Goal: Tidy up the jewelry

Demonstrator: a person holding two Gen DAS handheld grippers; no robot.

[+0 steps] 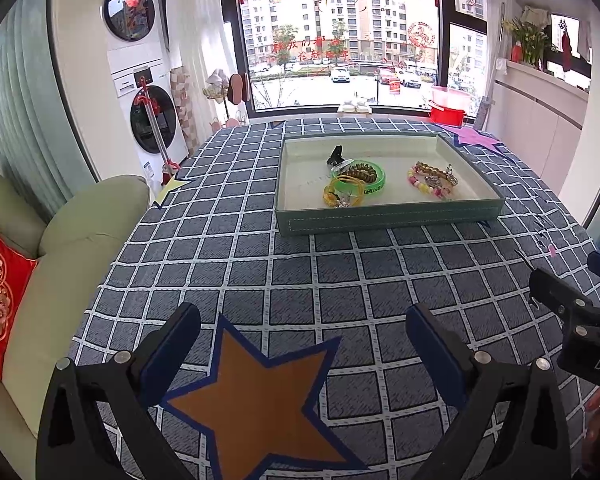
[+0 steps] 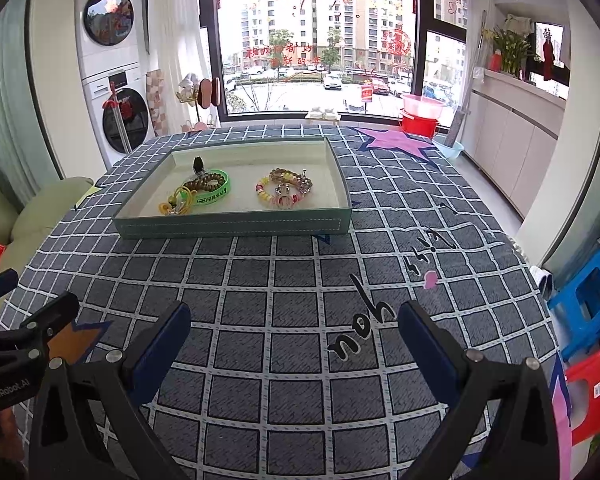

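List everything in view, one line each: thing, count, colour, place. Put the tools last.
tray: one, grey-green, cream inside, far middle of the table.
green wristband: one, green, left part of the tray.
brown bead bracelet: one, brown, lying on the wristband.
yellow jewelry: small tangle, yellow, tray's near left.
black clip: one, black, behind the wristband.
pink-yellow bead bracelets: cluster, count unclear, right part of the tray.
tablecloth: one, grey with white grid and stars, covers the table.
stools: two, blue and red, floor at right.
basins: two stacked, pink on red, by the window.
left tool: open, empty, over the orange star.
right tool: open, empty, over the cloth.
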